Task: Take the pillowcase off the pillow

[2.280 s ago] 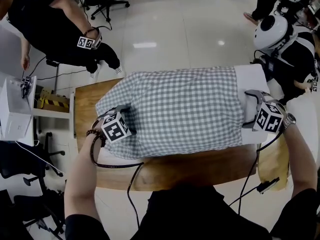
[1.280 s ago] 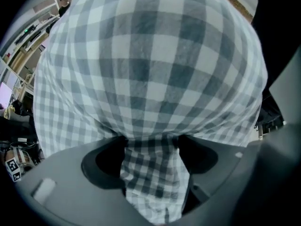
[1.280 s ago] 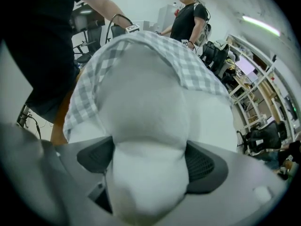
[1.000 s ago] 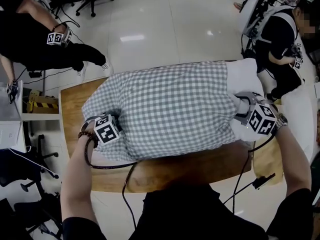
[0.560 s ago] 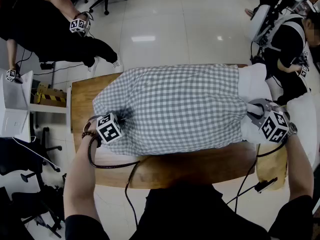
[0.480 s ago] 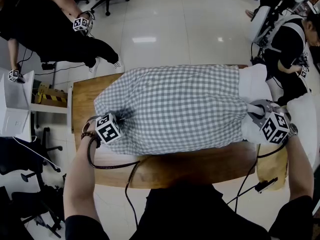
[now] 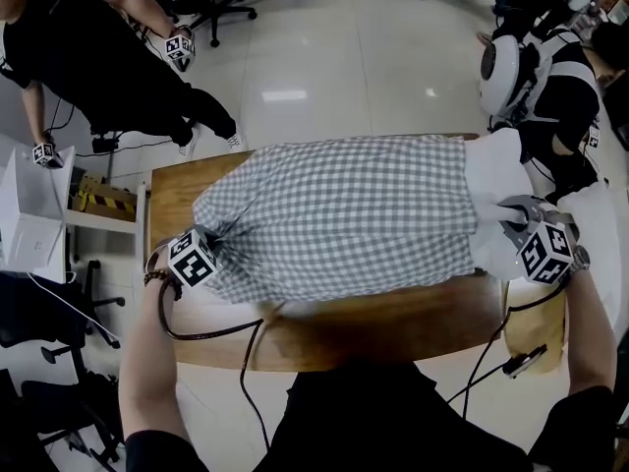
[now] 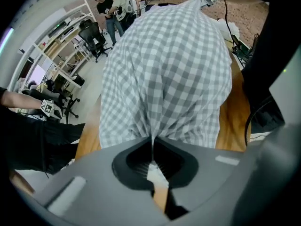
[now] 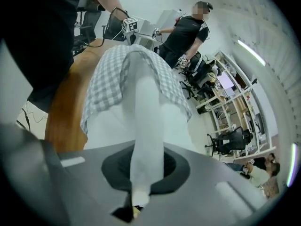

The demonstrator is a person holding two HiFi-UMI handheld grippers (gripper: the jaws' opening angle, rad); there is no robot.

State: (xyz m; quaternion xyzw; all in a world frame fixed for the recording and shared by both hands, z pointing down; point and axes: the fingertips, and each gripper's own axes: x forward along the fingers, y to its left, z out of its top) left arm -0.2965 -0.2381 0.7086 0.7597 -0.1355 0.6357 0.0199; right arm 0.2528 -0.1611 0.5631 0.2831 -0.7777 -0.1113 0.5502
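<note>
the checked grey-and-white pillowcase (image 7: 344,214) lies lengthwise across the wooden desk (image 7: 393,323) and covers most of the pillow (image 7: 496,180). the pillow's bare white end sticks out of the open side at the right of the head view.

the left tongs (image 7: 218,247) point steeply down at the closed end of the pillowcase, near the desk's left corner. in the left gripper view the left tongs (image 8: 151,147) have their jaws pressed together on a pinched fold of the checked cloth. the cloth gathers into creases that run up from the pinch, and the rest of the pillowcase (image 8: 169,65) stretches away above it.

the right tongs (image 7: 511,216) sit at the other end, on the bare white part. in the right gripper view the right tongs (image 9: 140,182) have just been closing and are now clamped on a ridge of the white pillow (image 9: 146,117). this ridge is drawn up into a narrow strip between the jaws. beyond it the edge of the pillowcase (image 9: 113,74) shows around the pillow.

black cables (image 7: 246,347) hang from both tongs over the near edge of the desk. people in black (image 7: 88,57) stand on the pale floor (image 7: 334,57) beyond it, beside office chairs (image 7: 211,3).
</note>
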